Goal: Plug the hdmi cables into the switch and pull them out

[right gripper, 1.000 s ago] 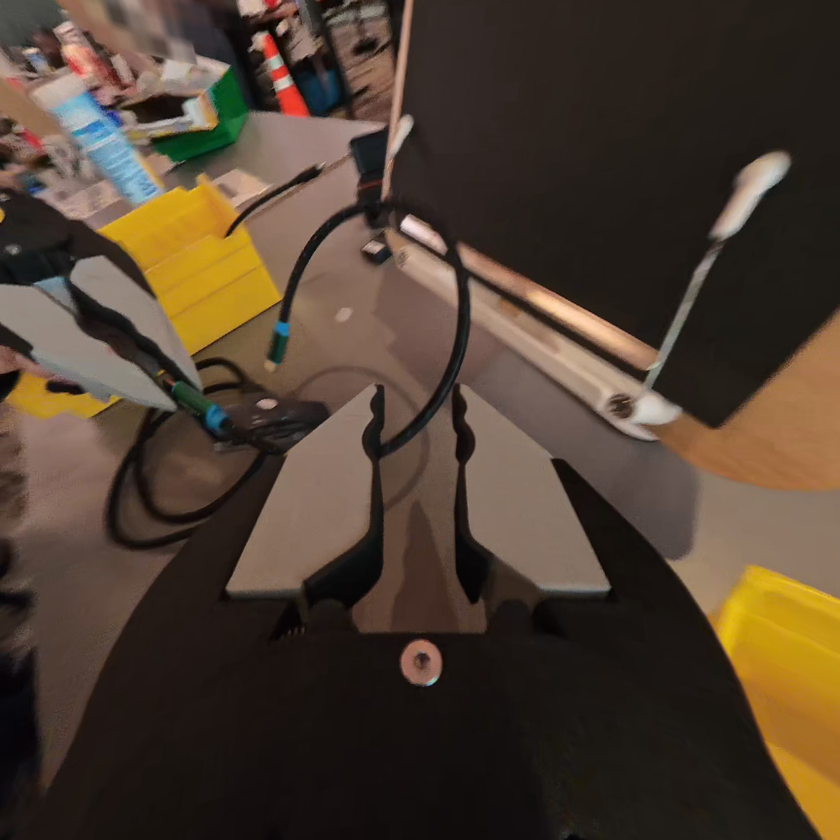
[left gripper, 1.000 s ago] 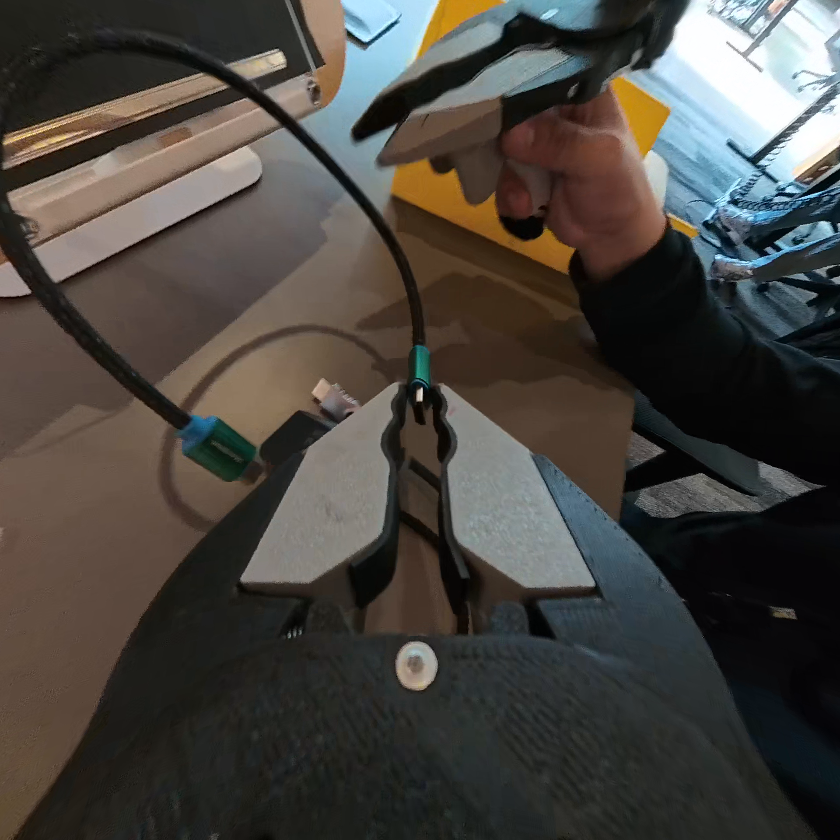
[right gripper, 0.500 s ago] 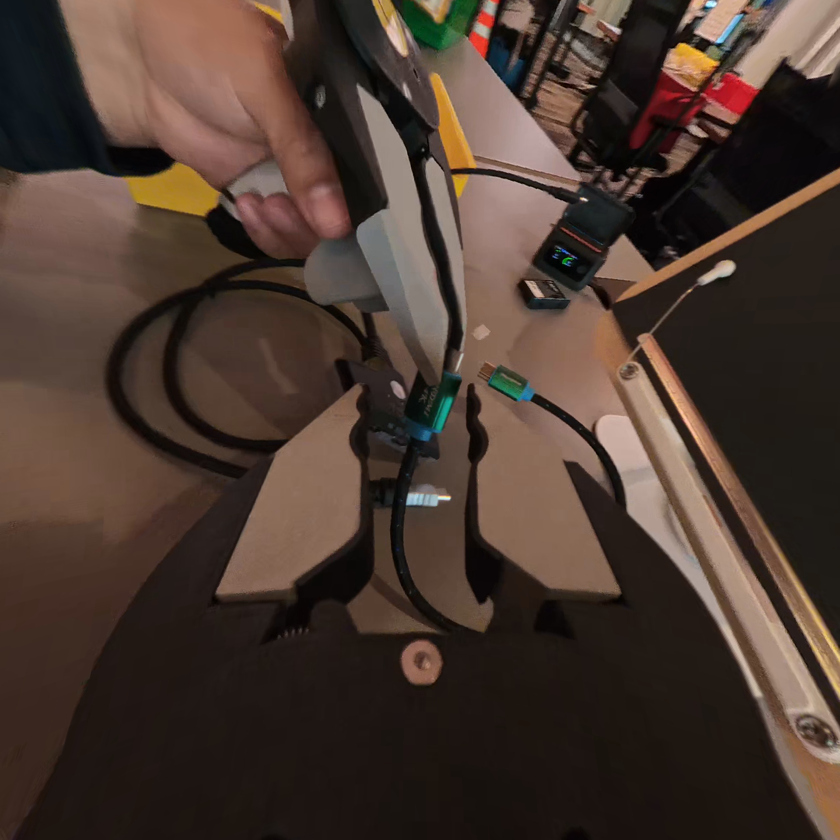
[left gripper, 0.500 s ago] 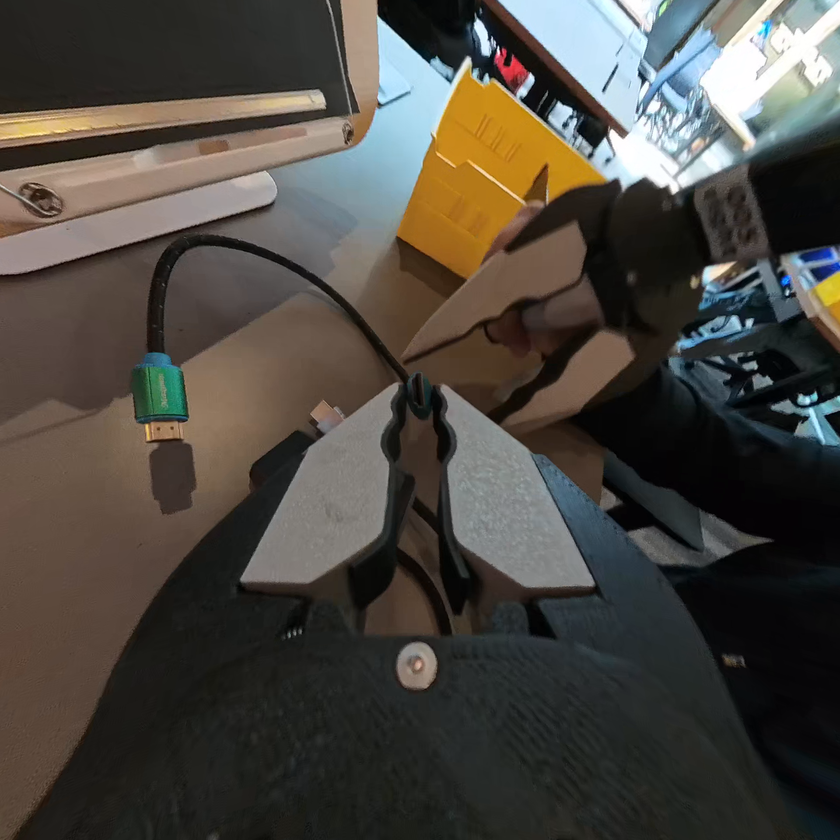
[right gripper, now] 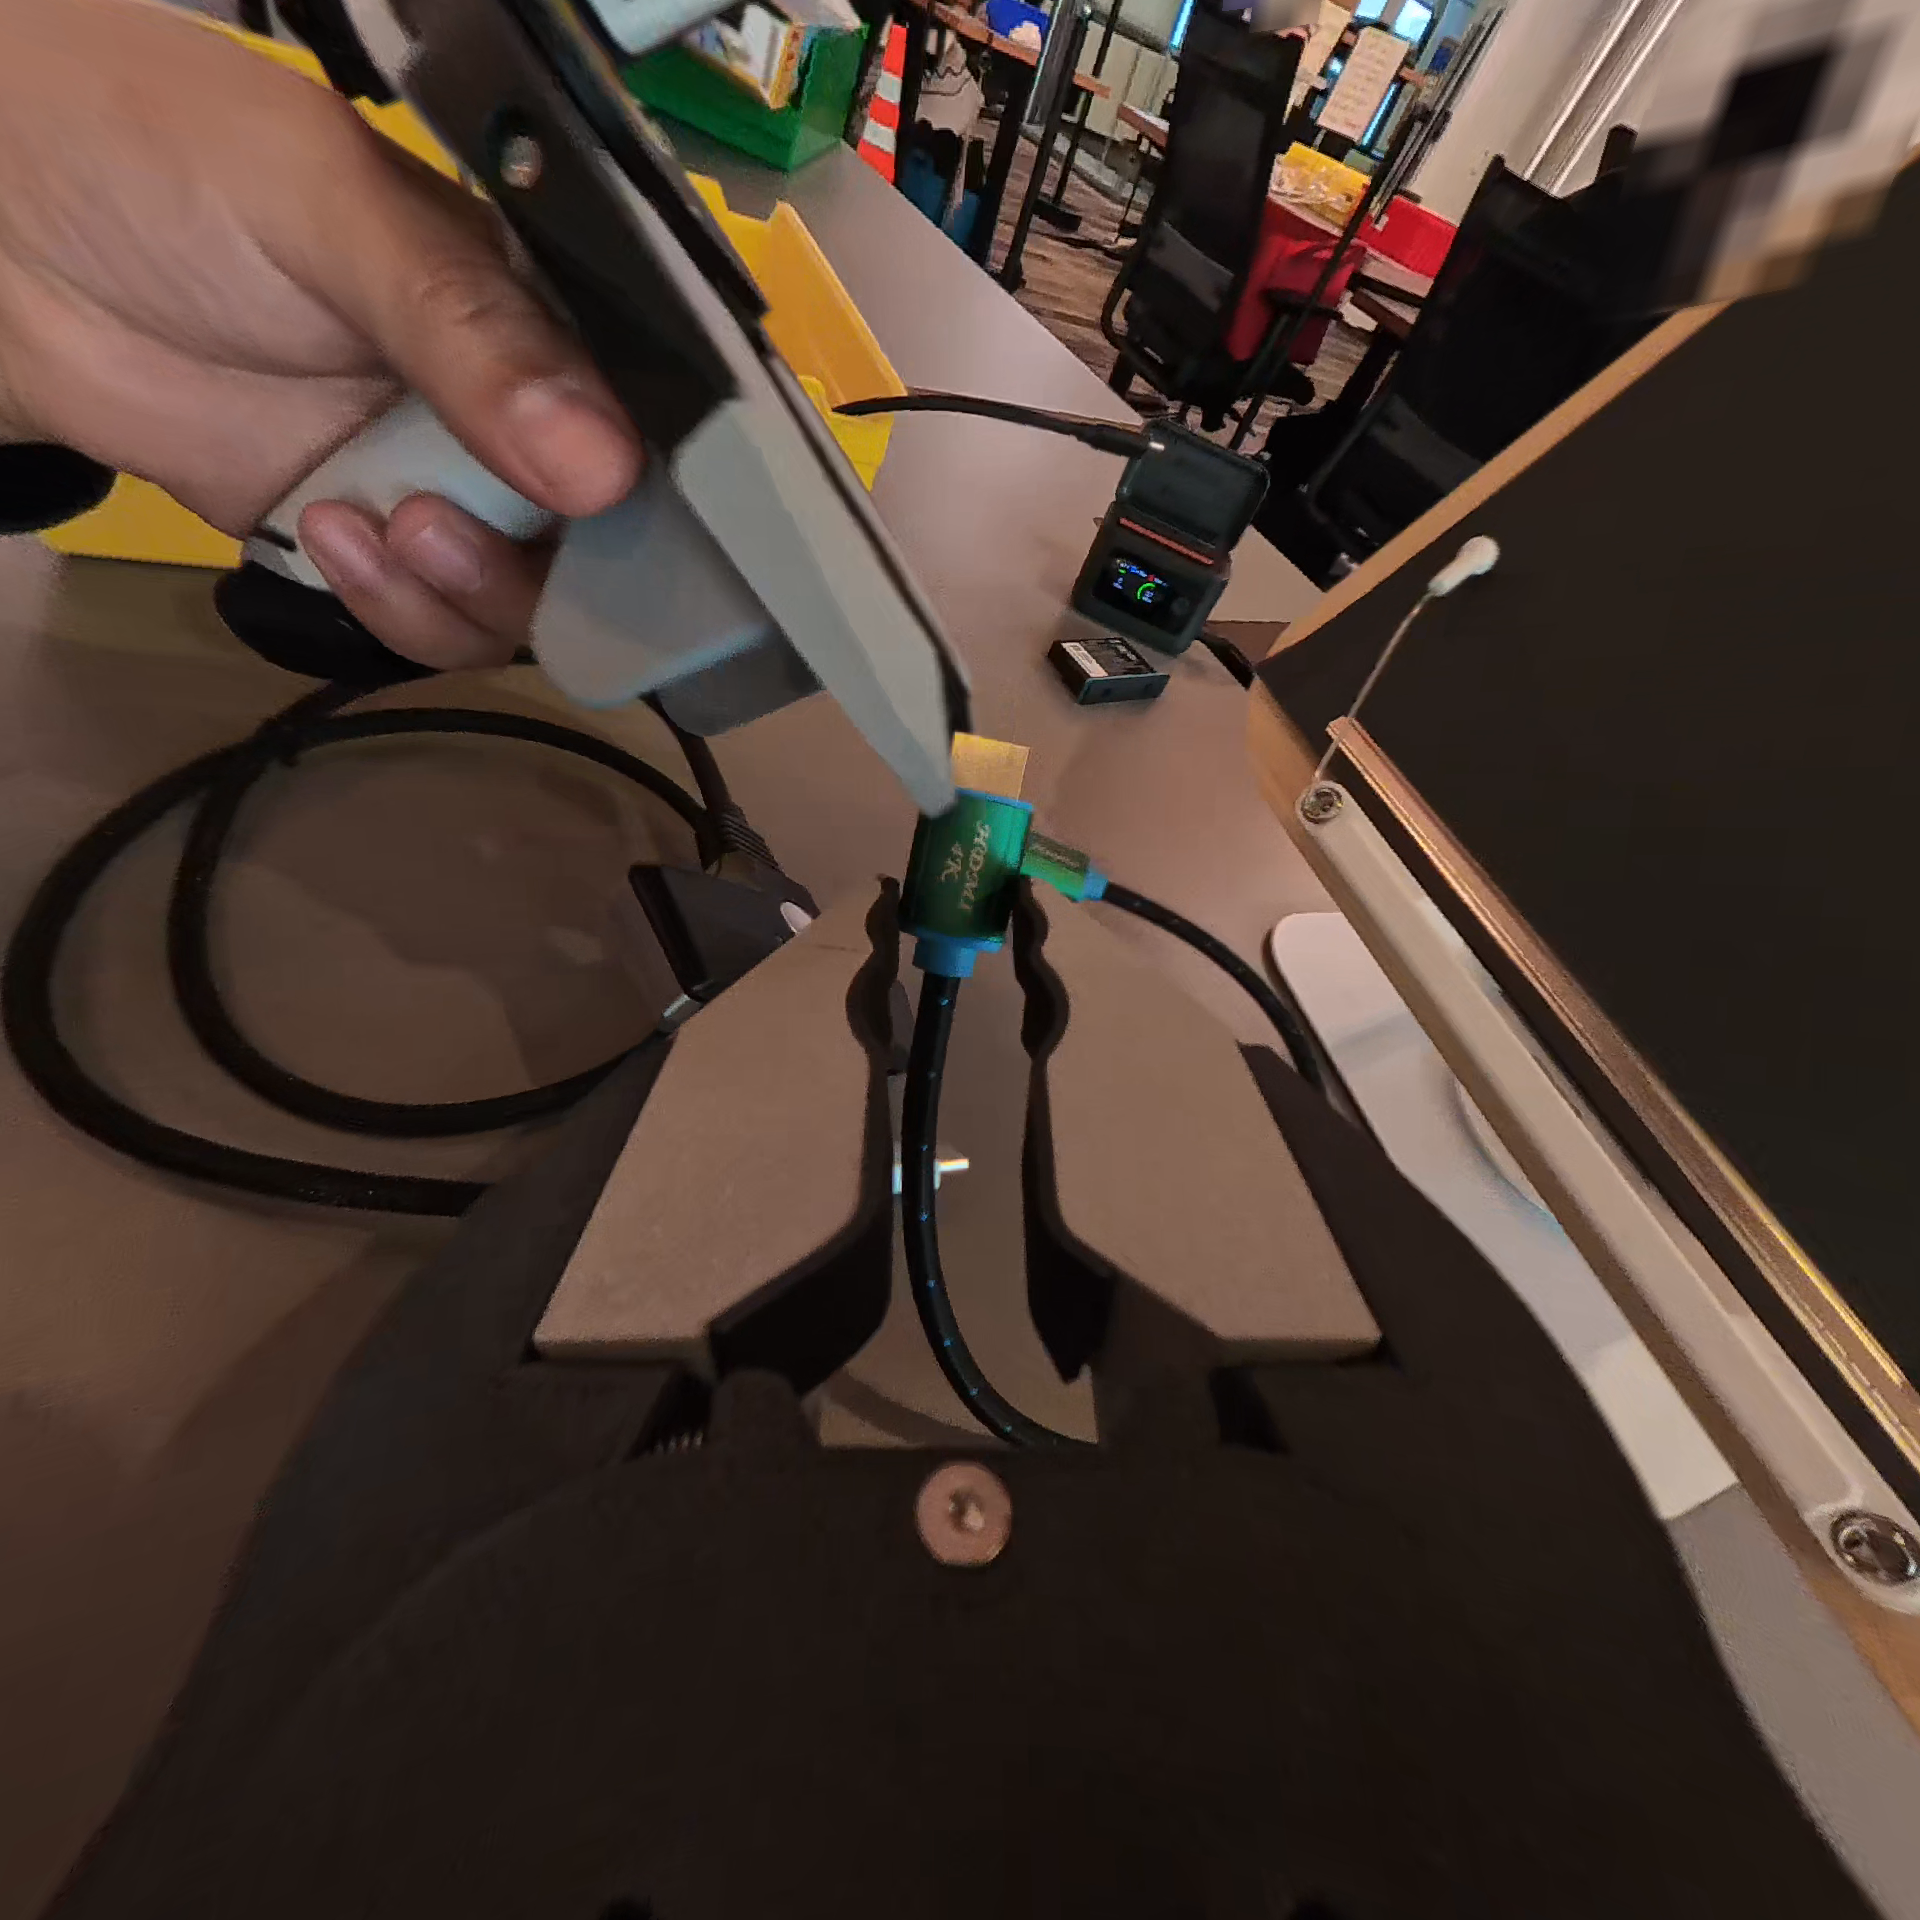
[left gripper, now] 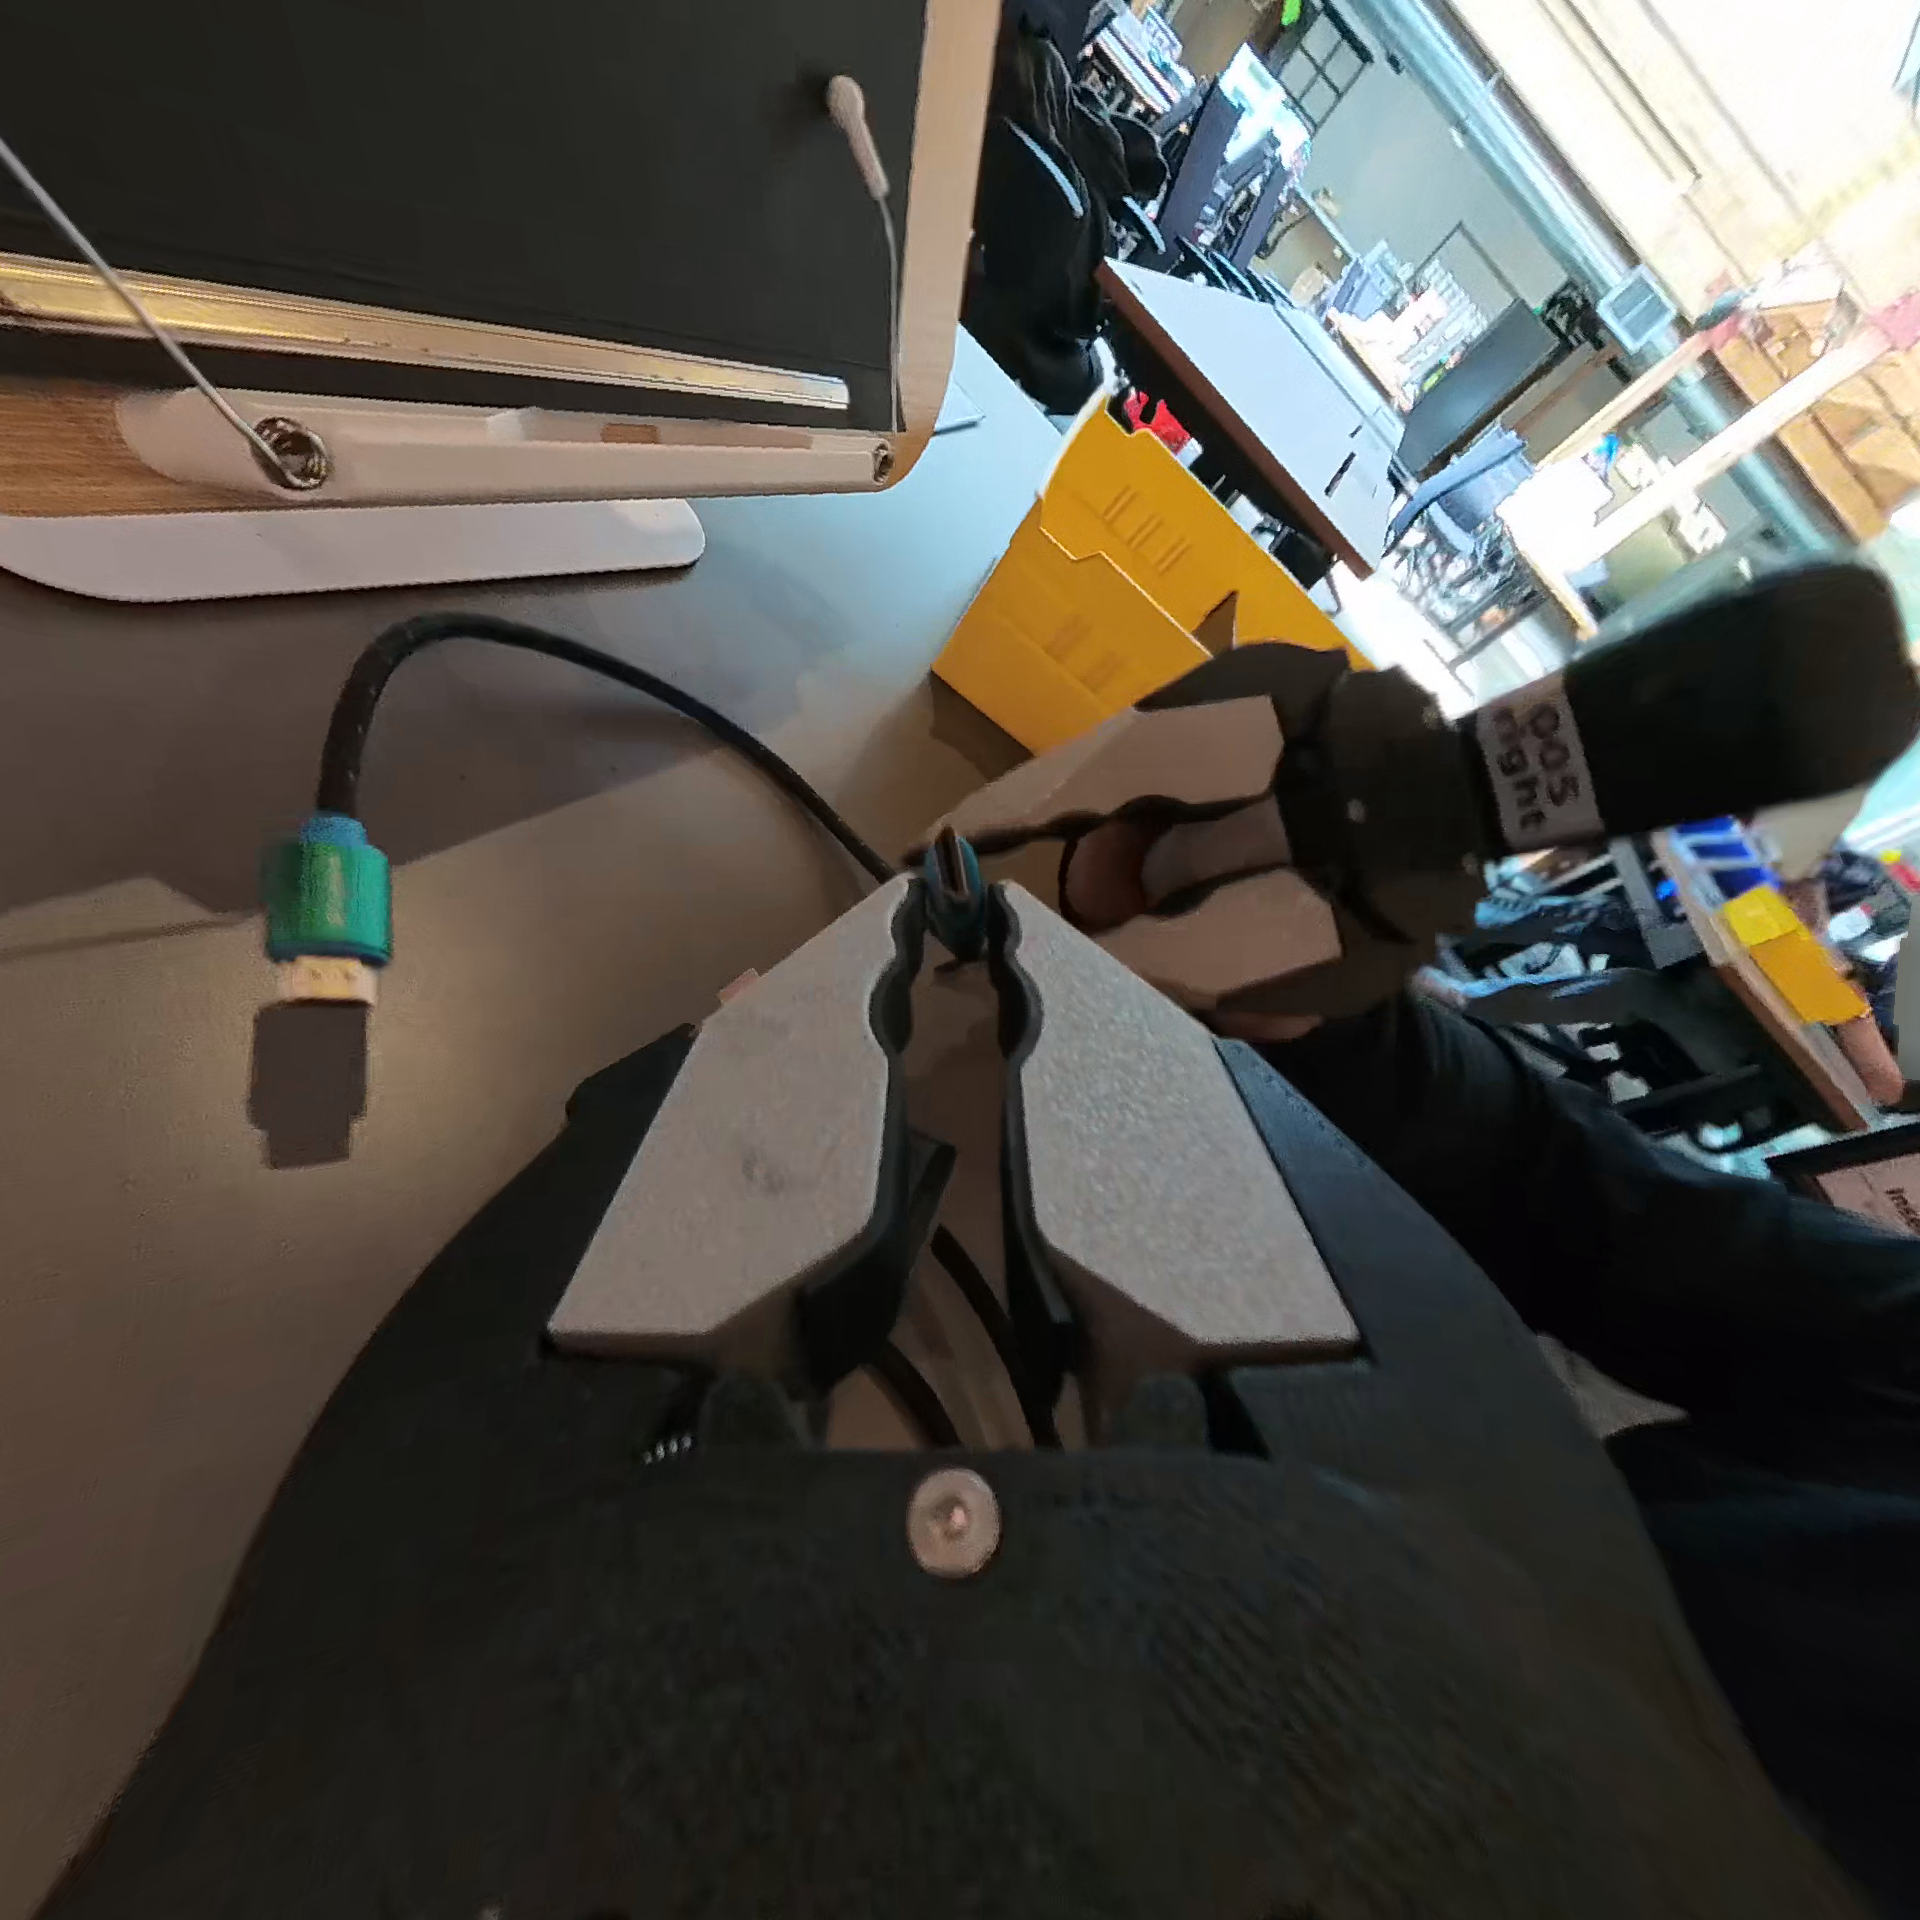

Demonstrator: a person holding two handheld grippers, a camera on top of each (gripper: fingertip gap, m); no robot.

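A short black braided HDMI cable has a green plug at each end. My left gripper (left gripper: pixel 951 896) is shut on one green plug (left gripper: pixel 954 902), held edge-on between its tips above the table. In the right wrist view that plug (right gripper: pixel 966 883) stands upright with its gold connector up, and my right gripper (right gripper: pixel 956 914) is shut around its body. The left gripper's fingertip (right gripper: pixel 914 748) touches its top. The other plug (left gripper: pixel 327 914) hangs just above the table at the left. The black switch (right gripper: pixel 717 925) lies on the table behind my right fingers, partly hidden.
A thick black cable (right gripper: pixel 312 1122) loops from the switch over the brown table (left gripper: pixel 156 1299). A dark board on a white base (left gripper: pixel 364 540) stands alongside. Yellow bins (left gripper: pixel 1101 613) sit beyond. A small charger with a lit screen (right gripper: pixel 1153 561) and a black battery (right gripper: pixel 1107 670) lie farther back.
My right gripper came over from near the board and its fingers narrowed onto the plug the left gripper holds. The free plug swung down to hang at the left.
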